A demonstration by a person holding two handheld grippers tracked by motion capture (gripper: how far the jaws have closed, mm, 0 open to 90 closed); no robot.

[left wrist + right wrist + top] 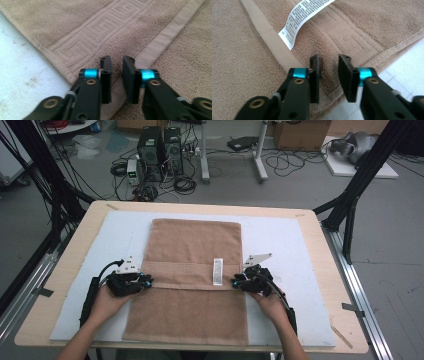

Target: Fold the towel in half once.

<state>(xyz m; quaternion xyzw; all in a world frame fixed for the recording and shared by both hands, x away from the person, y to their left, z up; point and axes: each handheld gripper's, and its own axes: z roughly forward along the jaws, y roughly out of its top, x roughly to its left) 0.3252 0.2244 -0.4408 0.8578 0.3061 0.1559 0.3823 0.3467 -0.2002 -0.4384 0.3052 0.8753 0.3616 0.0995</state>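
From the high view we see the brown terry towel (192, 280) lying flat on the white foam pad (280, 240) on the wooden bench (320, 245), its folded-over hem across the middle. Our left claw (148, 281) and right claw (235, 282) sit at the two ends of that hem.

The left claw view shows what the high view cannot: the jaws stand narrowly apart over the hem corner, and whether cloth is pinched we cannot tell.

The right claw view shows the same, with the white care label (304, 18) nearby. We should catch both layers evenly before lifting.
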